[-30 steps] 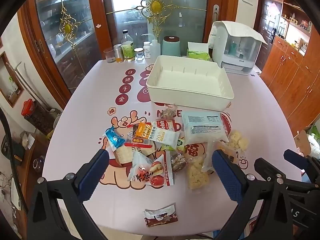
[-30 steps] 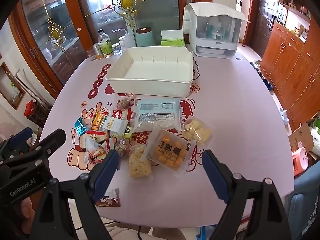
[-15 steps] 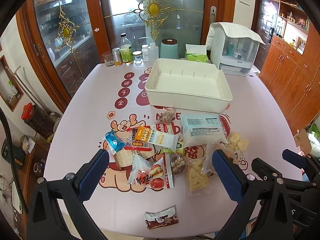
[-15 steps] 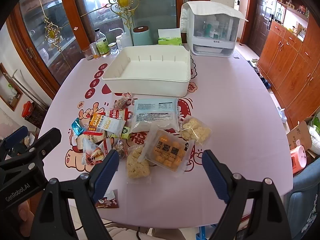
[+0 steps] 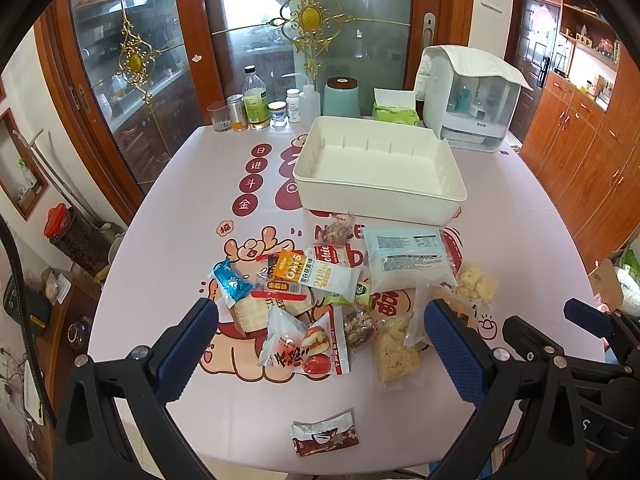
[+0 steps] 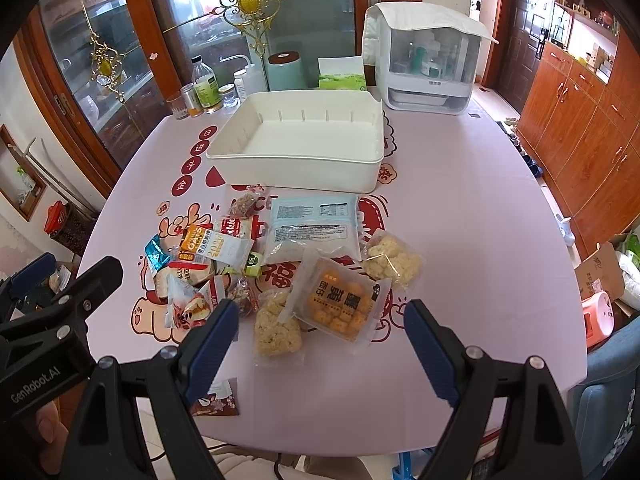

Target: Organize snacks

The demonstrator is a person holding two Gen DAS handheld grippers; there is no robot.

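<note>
Little has moved since the earlier frames: only a slight shift of view is seen, with the snacks and both tools placed as before. Left hand-held gripper [image 5: 320, 332] is held above the near side of the pink worktop [image 5: 520, 216], jaws spread wide, nothing between them. Right hand-held gripper [image 6: 320, 334] is likewise spread wide and empty, hovering over the near part of the snack pile.

White bin [image 5: 380, 196] is seen past the pile, towards the far side of the worktop, with no snacks in it. All snacks are lying outside it, on the worktop. Pale blue flat packet [image 6: 314, 224] is placed just in front of the bin. Orange puff tray pack [image 6: 340, 304] is lying nearer, overlapping a clear bag of pale crisped pieces [image 6: 276, 328]. Another clear bag of pale clusters [image 6: 394, 260] is seen beside it to the right. Oats bar wrapper [image 5: 320, 274], small blue wrapper [image 5: 232, 282] and red-and-white pastry packet [image 5: 308, 344] are heaped on the left side of the pile. Brown wrapper [image 5: 324, 434] is set apart, near the front edge.

Bottles and jars [image 5: 256, 104], green tissue box [image 5: 394, 110] and white covered appliance [image 5: 468, 96] are lined along the far edge.
</note>
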